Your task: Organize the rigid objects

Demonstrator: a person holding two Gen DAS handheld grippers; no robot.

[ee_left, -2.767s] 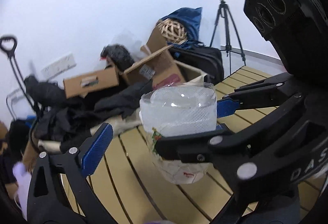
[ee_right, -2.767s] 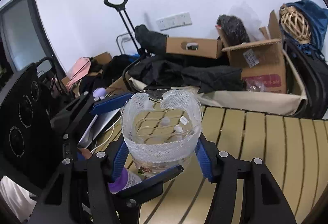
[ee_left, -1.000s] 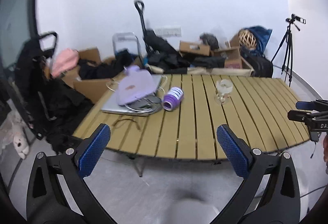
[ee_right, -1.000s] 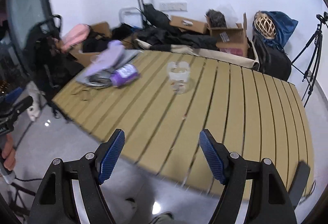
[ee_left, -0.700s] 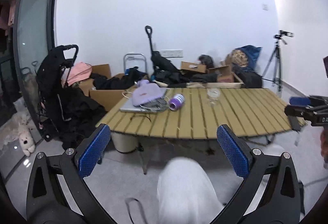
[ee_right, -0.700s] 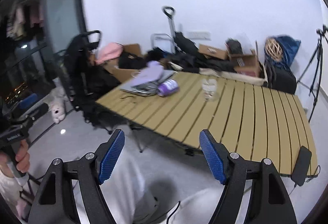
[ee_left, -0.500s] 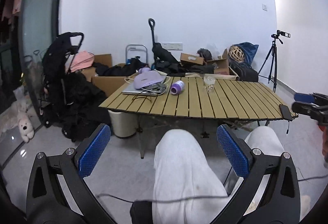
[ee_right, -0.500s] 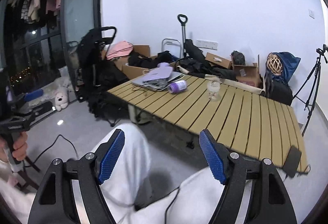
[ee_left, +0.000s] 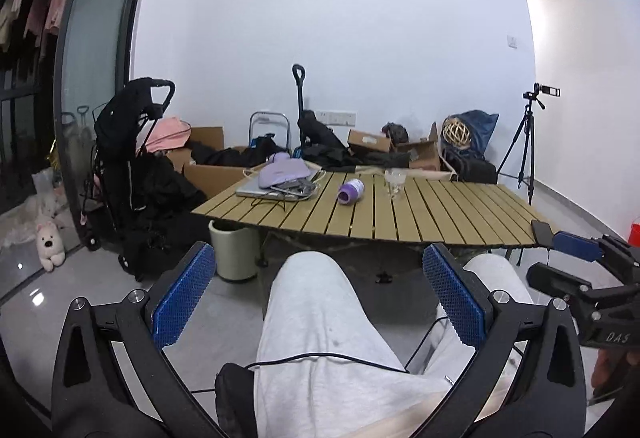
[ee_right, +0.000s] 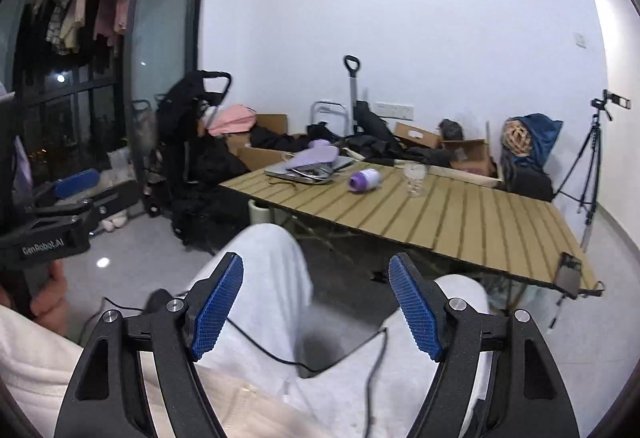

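Observation:
A clear glass cup [ee_left: 394, 181] stands upright on the slatted wooden table [ee_left: 440, 213], also in the right wrist view [ee_right: 415, 177]. A purple-and-white bottle [ee_left: 351, 191] lies on its side to the cup's left [ee_right: 364, 179]. My left gripper [ee_left: 318, 300] is open and empty, far back from the table above the person's lap. My right gripper [ee_right: 316, 312] is open and empty, also over the lap. The right gripper shows at the right edge of the left wrist view [ee_left: 576, 262].
A laptop with a purple cloth and cables [ee_left: 280, 179] lies at the table's left end. A black phone [ee_left: 542, 232] sits at the near right corner. A stroller [ee_left: 128, 165], boxes, bags and a tripod [ee_left: 524, 145] surround the table. A cable [ee_left: 320, 358] crosses the lap.
Both grippers let go of the glass cup and pulled far back from the table. The cup now stands alone on the table. The person's legs have come into view.

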